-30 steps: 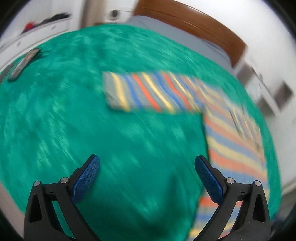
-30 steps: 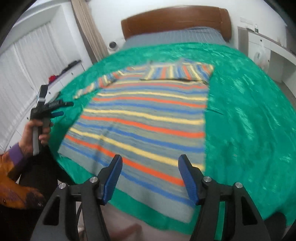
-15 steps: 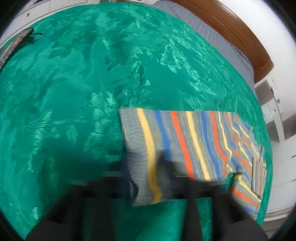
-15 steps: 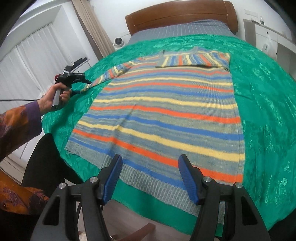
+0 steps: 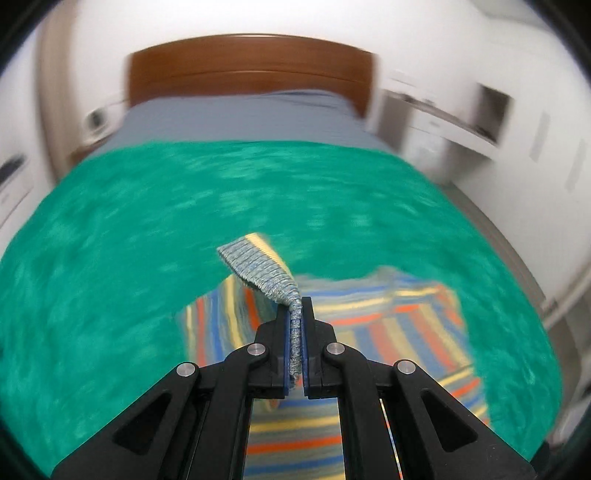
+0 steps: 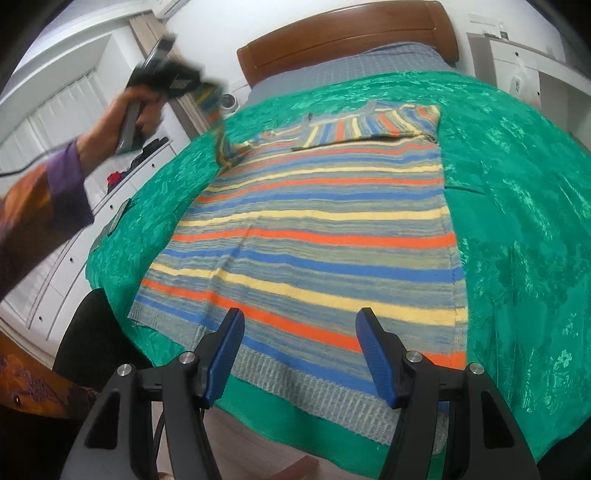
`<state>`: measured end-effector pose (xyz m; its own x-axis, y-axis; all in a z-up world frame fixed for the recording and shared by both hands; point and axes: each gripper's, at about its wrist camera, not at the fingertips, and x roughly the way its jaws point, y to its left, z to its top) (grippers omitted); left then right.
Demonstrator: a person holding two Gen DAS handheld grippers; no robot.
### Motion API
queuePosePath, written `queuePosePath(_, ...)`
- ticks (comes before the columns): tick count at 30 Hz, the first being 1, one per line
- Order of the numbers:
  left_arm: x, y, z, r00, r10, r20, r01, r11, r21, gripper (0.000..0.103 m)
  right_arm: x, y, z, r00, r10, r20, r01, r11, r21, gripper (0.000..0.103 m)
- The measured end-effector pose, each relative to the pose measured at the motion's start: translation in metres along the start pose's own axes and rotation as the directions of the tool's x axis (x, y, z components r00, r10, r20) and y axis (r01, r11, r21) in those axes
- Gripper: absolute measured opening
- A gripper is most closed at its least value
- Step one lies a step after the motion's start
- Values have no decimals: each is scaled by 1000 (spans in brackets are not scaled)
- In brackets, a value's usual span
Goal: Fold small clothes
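Note:
A striped knit sweater (image 6: 314, 236) in grey, blue, orange and yellow lies flat on a green bedspread (image 6: 517, 206). Its right sleeve (image 6: 369, 127) is folded across the chest. My left gripper (image 5: 294, 314) is shut on the grey ribbed cuff (image 5: 258, 267) of the left sleeve and holds it lifted above the bed. In the right wrist view this gripper (image 6: 166, 77) shows blurred, high at the left, with the sleeve (image 6: 221, 144) hanging from it. My right gripper (image 6: 299, 354) is open and empty, above the sweater's hem (image 6: 332, 387) near the bed's front edge.
A brown wooden headboard (image 6: 347, 35) and a grey sheet (image 6: 343, 72) are at the far end. White drawers (image 6: 66, 258) stand to the left of the bed, white furniture (image 6: 517, 62) to the right. A dark flat object (image 6: 116, 221) lies on the bedspread's left edge.
My left gripper has closed on the left sleeve's cuff and lifted it up off the bed. My right gripper has stayed open, drifting a little over the hem.

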<state>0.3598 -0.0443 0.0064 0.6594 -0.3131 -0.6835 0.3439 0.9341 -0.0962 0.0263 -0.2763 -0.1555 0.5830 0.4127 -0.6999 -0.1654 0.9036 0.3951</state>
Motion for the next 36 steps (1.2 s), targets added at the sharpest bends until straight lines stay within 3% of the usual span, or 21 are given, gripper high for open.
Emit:
queuePosePath(2, 23, -44, 0, 998, -47, -36, 49, 997, 63, 17, 0, -4, -2, 1000, -2, -3, 2, 1000, 11, 63)
queuePosePath(3, 37, -59, -5, 995, -67, -78, 73, 994, 76, 52, 0, -6, -3, 1000, -4, -2, 4, 1000, 20, 63)
queuePosePath(4, 50, -69, -11, 990, -76, -121, 85, 994, 70, 80, -1, -8, -4, 1000, -3, 0, 3, 1000, 27, 63)
queuePosePath(7, 63, -64, -33, 980, -131, -148, 133, 991, 2, 80, -6, -16, -3, 1000, -5, 23, 4, 998, 55, 63)
queuePosePath(9, 58, -41, -47, 979, -129, -160, 121, 991, -55, 80, -10, -20, -3, 999, -9, 43, 6, 998, 67, 63)
queuePosePath(12, 53, 10, -62, 985, 12, -171, -29, 995, -96, 80, -8, -25, -3, 999, -3, 45, -1, 996, 86, 63)
queuePosePath(14, 59, 41, -70, 973, 81, -216, -110, 986, -127, 79, -5, -27, -2, 999, 0, 42, -4, 996, 89, 63)
queuePosePath(18, 85, 76, -93, 940, 60, -335, -130, 973, -191, 75, -1, -25, -1, 999, -2, 40, -1, 998, 67, 63)
queuePosePath(20, 97, 73, -105, 931, 31, -363, -107, 975, -192, 17, 2, -22, -1, 1000, -12, 29, 10, 999, 50, 63)
queuePosePath(21, 98, 74, -110, 927, 35, -375, -113, 976, -188, 4, 2, -21, -2, 1000, -16, 25, 15, 999, 44, 63)
queuePosePath(25, 89, 87, -121, 934, 141, -327, -213, 957, -197, 4, 3, -18, -2, 999, -39, 22, 38, 999, 26, 63)
queuePosePath(27, 89, 98, -130, 940, 110, -324, -196, 949, -248, 4, 5, -18, -2, 999, -48, 17, 47, 999, 21, 63)
queuePosePath(30, 86, 92, -132, 943, 112, -313, -186, 958, -219, 9, 10, -19, -3, 999, -53, -6, 53, 998, 18, 63)
queuePosePath(32, 78, 89, -134, 940, 135, -314, -203, 959, -196, 21, 12, -19, -3, 998, -64, -11, 64, 998, 14, 63)
queuePosePath(34, 64, 86, -138, 938, 176, -298, -237, 954, -184, 60, 9, -19, -1, 996, -87, -3, 87, 996, 12, 63)
queuePosePath(36, 51, 90, -140, 948, 195, -253, -243, 954, -177, 70, 6, -19, 2, 991, -134, -2, 134, 991, 8, 63)
